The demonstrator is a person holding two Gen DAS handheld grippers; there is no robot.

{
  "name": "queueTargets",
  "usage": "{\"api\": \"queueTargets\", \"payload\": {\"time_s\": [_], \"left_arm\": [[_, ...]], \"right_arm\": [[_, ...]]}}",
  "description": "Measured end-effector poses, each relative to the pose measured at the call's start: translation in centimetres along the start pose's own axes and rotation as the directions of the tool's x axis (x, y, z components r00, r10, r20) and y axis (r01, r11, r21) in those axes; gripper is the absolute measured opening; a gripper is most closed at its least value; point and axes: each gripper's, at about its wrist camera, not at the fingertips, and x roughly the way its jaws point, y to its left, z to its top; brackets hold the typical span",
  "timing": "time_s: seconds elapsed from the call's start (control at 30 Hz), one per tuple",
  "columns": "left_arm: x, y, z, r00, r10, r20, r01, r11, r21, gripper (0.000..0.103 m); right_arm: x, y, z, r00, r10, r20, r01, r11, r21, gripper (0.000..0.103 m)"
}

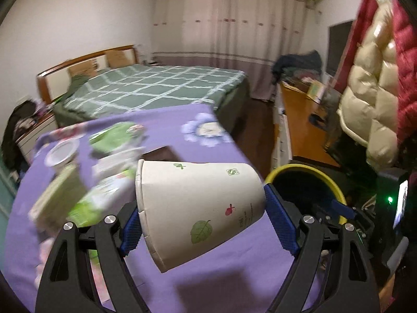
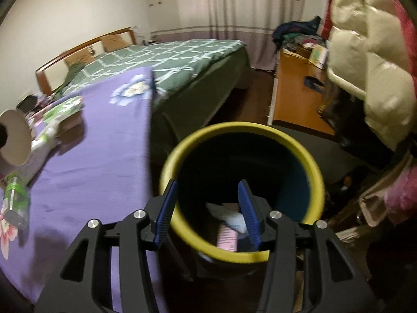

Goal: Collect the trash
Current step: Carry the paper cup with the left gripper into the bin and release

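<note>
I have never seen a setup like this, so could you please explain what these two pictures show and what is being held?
There is no robot here: a person carries a two-finger gripper in each hand, with a wide-angle camera on each looking along its fingers. In the left view, the left gripper clamps a paper cup sideways above the purple tablecloth, where blurred packets lie. In the right view, the right gripper hangs open and empty over the yellow-rimmed bin, with some rubbish already inside.

A bed (image 1: 156, 88) with a green checked cover stands before pink curtains (image 1: 229, 20), while a cream puffer jacket (image 1: 370, 99) hangs by a wooden desk (image 1: 299, 120) piled with clothes (image 1: 297, 65)
</note>
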Motion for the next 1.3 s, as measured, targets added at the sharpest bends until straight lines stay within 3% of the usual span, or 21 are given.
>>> {"api": "queueTargets", "payload": {"time_s": [0.33, 0.53, 0.67, 0.8, 0.97, 1.1, 1.3], "left_arm": [[9.1, -10.7, 2.1, 0.979, -0.151, -0.134, 0.164, 0.983, 0.088, 0.082], [13.1, -15.0, 2.4, 0.964, -0.189, -0.190, 0.213, 0.970, 0.115, 0.082], [14.4, -15.9, 2.3, 0.962, -0.182, -0.201, 0.210, 0.969, 0.127, 0.082], [13.4, -14.8, 2.6, 0.960, -0.200, -0.195, 0.221, 0.971, 0.093, 0.082], [8.9, -10.5, 2.8, 0.972, -0.193, -0.135, 0.202, 0.977, 0.061, 0.089], [5.2, -6.4, 2.9, 0.986, -0.149, -0.070, 0.152, 0.988, 0.035, 0.095], [0.2, 1.7, 2.0, 1.000, -0.015, 0.005, 0.015, 0.999, -0.033, 0.098]], "right_arm": [[-0.5, -6.8, -1.3, 0.998, -0.065, -0.018, 0.066, 0.993, 0.101, 0.048], [-0.2, -9.2, -2.2, 0.996, -0.083, -0.035, 0.087, 0.984, 0.155, 0.048], [0.1, -10.0, -2.6, 0.995, -0.083, -0.051, 0.091, 0.982, 0.168, 0.048], [0.0, -9.9, -2.6, 0.996, -0.078, -0.054, 0.086, 0.982, 0.167, 0.048], [0.2, -9.1, -2.6, 0.997, -0.063, -0.052, 0.070, 0.985, 0.155, 0.051], [0.2, -7.2, -2.5, 0.998, -0.039, -0.052, 0.045, 0.991, 0.124, 0.051], [-0.4, -3.7, -2.1, 0.999, 0.013, -0.039, -0.011, 0.997, 0.074, 0.051]]}}
